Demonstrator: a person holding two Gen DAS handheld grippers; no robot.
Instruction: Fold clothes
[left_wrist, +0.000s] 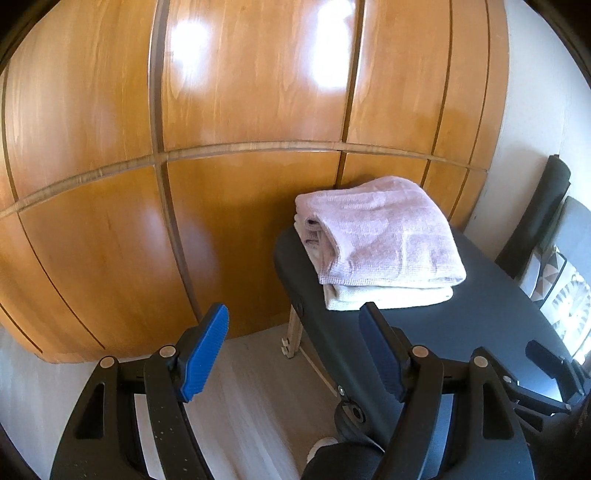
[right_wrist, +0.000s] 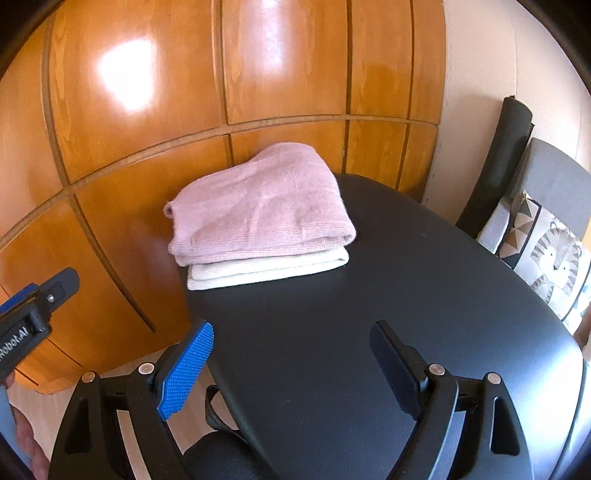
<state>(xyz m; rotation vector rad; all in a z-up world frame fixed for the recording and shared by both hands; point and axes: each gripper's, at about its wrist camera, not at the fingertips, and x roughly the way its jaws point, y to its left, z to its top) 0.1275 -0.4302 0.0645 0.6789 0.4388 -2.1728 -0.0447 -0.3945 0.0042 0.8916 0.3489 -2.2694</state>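
A folded pink cloth (left_wrist: 384, 232) lies on top of a folded white cloth (left_wrist: 388, 295) at the far left corner of a black padded table (left_wrist: 461, 321). The same stack shows in the right wrist view, pink cloth (right_wrist: 258, 210) over white cloth (right_wrist: 269, 267), on the table (right_wrist: 369, 332). My left gripper (left_wrist: 295, 350) is open and empty, held off the table's left edge, short of the stack. My right gripper (right_wrist: 291, 369) is open and empty above the table's near part. The left gripper's body also shows at the left edge of the right wrist view (right_wrist: 33, 314).
A glossy wooden wardrobe (left_wrist: 221, 129) stands right behind the table. A chair with a grey back (right_wrist: 554, 177) and a patterned cushion (right_wrist: 550, 258) stands at the right. A dark rolled mat (right_wrist: 495, 166) leans on the wall. Pale floor (left_wrist: 251, 406) lies left of the table.
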